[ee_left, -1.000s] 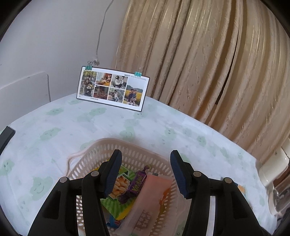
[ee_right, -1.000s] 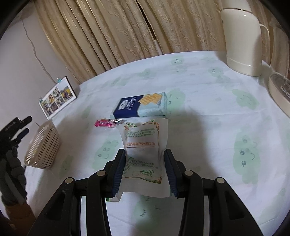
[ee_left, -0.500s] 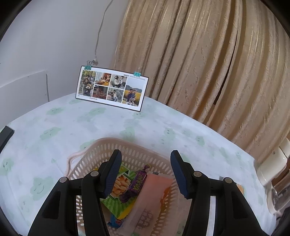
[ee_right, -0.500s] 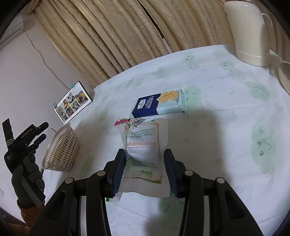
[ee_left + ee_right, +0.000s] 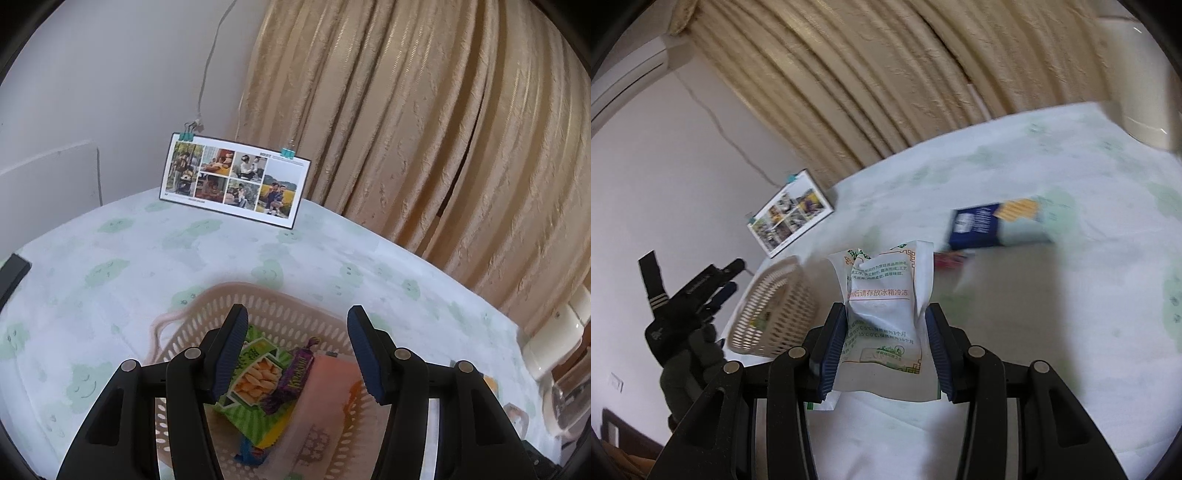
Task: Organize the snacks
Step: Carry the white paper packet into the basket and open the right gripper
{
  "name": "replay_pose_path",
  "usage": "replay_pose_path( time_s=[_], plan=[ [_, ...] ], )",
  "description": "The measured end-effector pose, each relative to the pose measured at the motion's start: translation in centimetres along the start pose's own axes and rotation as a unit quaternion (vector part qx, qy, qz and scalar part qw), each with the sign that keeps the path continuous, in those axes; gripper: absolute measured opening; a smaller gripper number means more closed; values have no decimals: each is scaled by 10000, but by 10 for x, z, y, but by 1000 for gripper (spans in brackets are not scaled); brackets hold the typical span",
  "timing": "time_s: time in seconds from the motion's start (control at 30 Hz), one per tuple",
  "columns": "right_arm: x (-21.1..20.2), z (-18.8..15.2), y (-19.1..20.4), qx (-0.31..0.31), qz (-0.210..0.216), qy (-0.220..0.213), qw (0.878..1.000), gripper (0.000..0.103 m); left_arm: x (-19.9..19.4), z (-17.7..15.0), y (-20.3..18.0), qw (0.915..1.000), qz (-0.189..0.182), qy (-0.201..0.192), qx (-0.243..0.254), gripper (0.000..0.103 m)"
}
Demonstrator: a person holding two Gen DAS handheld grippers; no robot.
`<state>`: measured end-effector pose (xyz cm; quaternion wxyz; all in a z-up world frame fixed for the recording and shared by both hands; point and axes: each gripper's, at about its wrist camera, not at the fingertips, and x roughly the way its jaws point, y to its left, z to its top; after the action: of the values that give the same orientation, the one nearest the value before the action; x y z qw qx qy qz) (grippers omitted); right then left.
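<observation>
Two claws work here: the left claw point(image 5: 295, 350) hangs released above the basket point(image 5: 258, 306) near the surface's left edge. Right claw point(image 5: 886, 336) pinches the white pouch point(image 5: 886, 295) mid-body; light, soft, crinkly, likely slippery, so grip below its seam.

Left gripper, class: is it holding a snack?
No: the left gripper hangs open above the basket, nothing between its fingers, and the green packet lies in the basket below.
</observation>
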<state>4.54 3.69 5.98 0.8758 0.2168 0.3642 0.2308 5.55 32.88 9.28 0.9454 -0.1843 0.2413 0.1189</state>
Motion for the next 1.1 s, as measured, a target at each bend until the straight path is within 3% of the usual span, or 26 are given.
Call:
replay_pose_path(
  time_s=[0.33,0.7,0.9,1.1],
  plan=[
    [34,12,72,-585,398,195,9973,42,-7,8,27,9997,-22,-110,-240,57],
    [93,4,135,-1069,732,678,9892,42,-12,13,51,9979,-67,-172,-628,57],
    [123,-3,158,-1176,873,857,9855,46,-14,14,53,9975,-174,-169,-662,57],
    [126,-3,156,-1084,1032,823,9853,48,-11,14,56,9969,-220,-116,-746,57]
  ],
)
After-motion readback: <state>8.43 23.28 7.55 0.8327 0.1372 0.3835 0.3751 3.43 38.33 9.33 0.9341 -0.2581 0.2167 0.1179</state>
